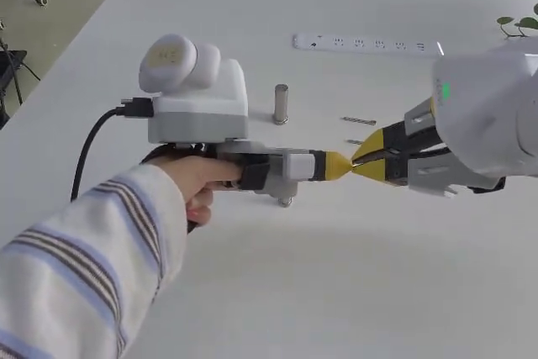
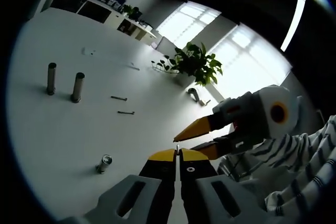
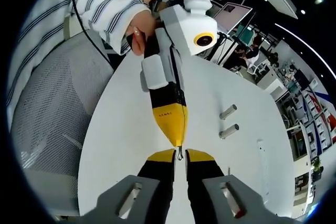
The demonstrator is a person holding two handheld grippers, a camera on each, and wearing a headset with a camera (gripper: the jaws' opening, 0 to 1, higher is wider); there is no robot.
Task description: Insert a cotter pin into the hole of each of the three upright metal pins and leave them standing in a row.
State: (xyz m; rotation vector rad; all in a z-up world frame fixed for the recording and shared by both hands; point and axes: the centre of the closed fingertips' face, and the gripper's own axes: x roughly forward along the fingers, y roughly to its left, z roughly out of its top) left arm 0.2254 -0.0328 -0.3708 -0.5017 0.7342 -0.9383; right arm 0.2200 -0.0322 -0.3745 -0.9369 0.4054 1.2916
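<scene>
My left gripper (image 1: 343, 166) (image 2: 178, 153), held in a hand with a striped sleeve, is shut on a small cotter pin (image 2: 178, 148) (image 3: 180, 153) that sticks out of its tip. My right gripper (image 1: 360, 160) (image 3: 180, 157) faces it tip to tip, open, its jaws on either side of that pin. Two metal pins (image 2: 51, 78) (image 2: 77, 87) stand upright side by side on the white table; one upright pin (image 1: 281, 104) shows behind the left gripper. A third metal pin (image 2: 104, 163) (image 1: 286, 201) lies on its side under the left gripper. Two more cotter pins (image 1: 359, 120) (image 1: 355, 141) lie flat near the tips.
A white power strip (image 1: 367, 44) lies at the far side of the white table (image 1: 277, 292). A potted plant (image 2: 194, 64) stands past the table's far right. A black cable (image 1: 88, 153) runs from the left gripper off the left edge. A mesh chair (image 3: 58, 129) is beside the table.
</scene>
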